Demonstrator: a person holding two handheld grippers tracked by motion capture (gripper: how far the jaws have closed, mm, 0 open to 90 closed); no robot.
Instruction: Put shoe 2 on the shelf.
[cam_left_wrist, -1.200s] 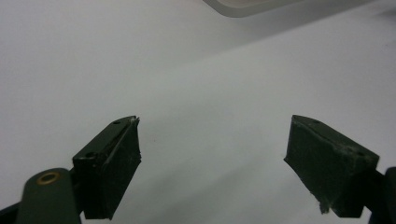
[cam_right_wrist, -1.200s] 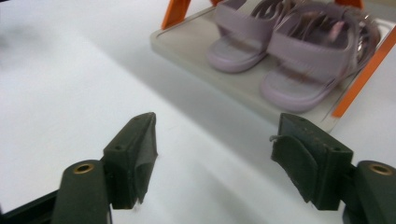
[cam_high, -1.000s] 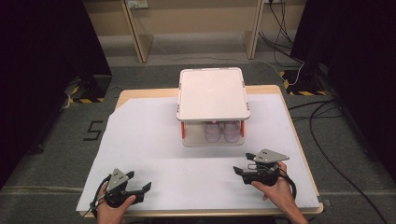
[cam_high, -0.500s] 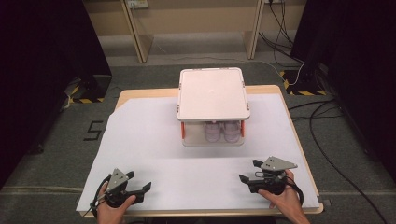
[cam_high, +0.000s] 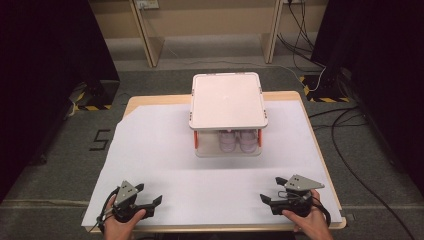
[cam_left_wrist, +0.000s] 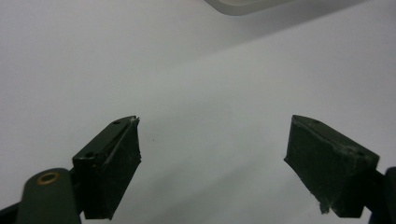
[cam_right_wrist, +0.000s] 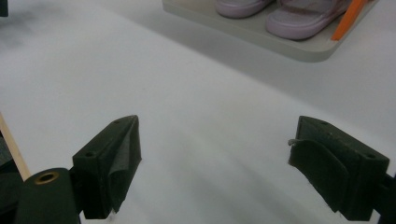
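Note:
A small two-level rack (cam_high: 227, 107) with a white top shelf and orange posts stands at the table's far middle. A pair of pale purple shoes (cam_high: 237, 140) sits on its lower shelf, also seen as shoes (cam_right_wrist: 285, 14) in the right gripper view. My left gripper (cam_high: 152, 205) rests near the front left edge, open, nothing between its jaws (cam_left_wrist: 212, 163). At the front right, my right gripper (cam_high: 270, 199) is held open over bare paper (cam_right_wrist: 215, 163), its jaws pointing left across the table.
White paper (cam_high: 160, 150) covers the wooden table (cam_high: 137, 102). Dark curtains flank both sides. Cables (cam_high: 345, 150) lie on the floor at the right, and hazard-striped tape (cam_high: 320, 97) marks the floor behind the table.
My right gripper has drawn back toward the table's front right edge and lowered. The left gripper has hardly moved.

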